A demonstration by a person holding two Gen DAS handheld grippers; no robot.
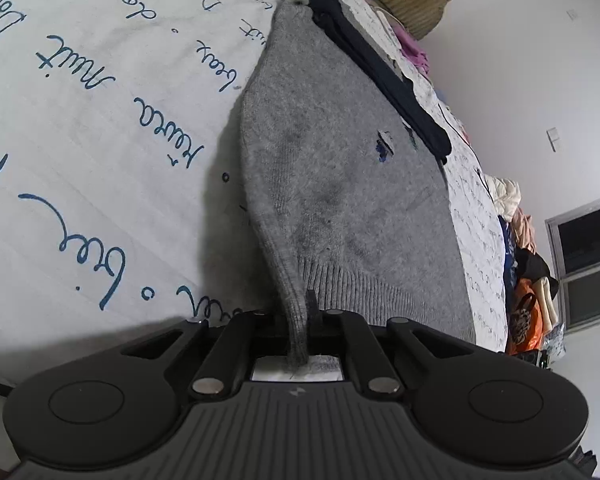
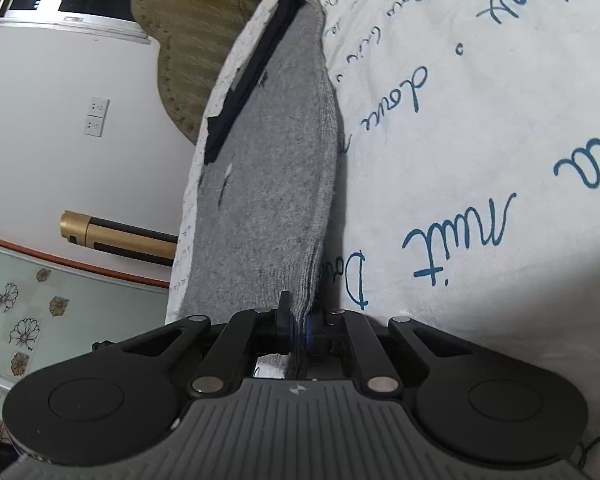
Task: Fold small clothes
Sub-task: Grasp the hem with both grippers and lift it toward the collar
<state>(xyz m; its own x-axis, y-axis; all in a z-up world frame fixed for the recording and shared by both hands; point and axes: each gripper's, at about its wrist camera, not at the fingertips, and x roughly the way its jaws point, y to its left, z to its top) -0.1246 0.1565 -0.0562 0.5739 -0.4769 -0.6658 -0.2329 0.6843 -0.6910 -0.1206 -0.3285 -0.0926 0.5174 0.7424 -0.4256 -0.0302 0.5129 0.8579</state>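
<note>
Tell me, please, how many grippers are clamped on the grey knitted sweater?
2: the left gripper pinches one ribbed hem corner of the grey knitted sweater, the right gripper the other.

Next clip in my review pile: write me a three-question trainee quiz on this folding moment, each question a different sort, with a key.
1. True or false: both the left gripper and the right gripper are shut on the ribbed hem of the grey knit sweater.
2. Multiple choice: what lies along the sweater's far edge? A) a dark navy garment B) a yellow towel C) a red belt
3. Fill in: the sweater rests on a white bedsheet printed with blue ____.

Key: 1 true; 2 A; 3 handwriting-style script.
</note>
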